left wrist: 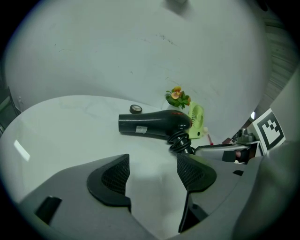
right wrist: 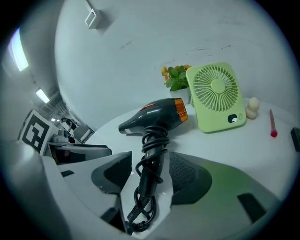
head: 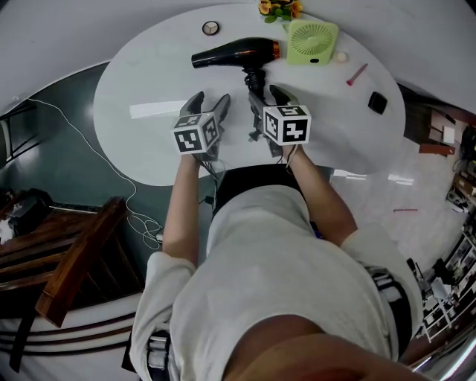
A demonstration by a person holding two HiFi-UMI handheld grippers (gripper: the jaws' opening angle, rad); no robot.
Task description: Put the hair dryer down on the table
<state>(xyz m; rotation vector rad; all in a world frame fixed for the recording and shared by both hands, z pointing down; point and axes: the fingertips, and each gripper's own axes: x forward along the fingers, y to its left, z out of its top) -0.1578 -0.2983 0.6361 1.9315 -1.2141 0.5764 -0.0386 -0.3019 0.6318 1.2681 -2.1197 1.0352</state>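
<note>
The black hair dryer point(head: 238, 53) with an orange ring lies on its side on the white oval table point(head: 149, 89), nozzle to the left, its cord wound round the handle. In the right gripper view the handle point(right wrist: 152, 159) runs between the jaws of my right gripper point(right wrist: 151, 171), with thin gaps on both sides, so it is open and the pads are not pressing. My right gripper point(head: 266, 93) sits just below the dryer. My left gripper point(head: 210, 100) is open and empty beside it, left of the handle, over bare table point(left wrist: 152, 171).
A green desk fan point(head: 312, 41) stands right of the dryer, with a small flower pot point(head: 279, 9) behind it. A round item point(head: 210, 28), a pink pen point(head: 356, 74) and a black block point(head: 377, 103) lie on the table. A wooden chair point(head: 74, 260) stands lower left.
</note>
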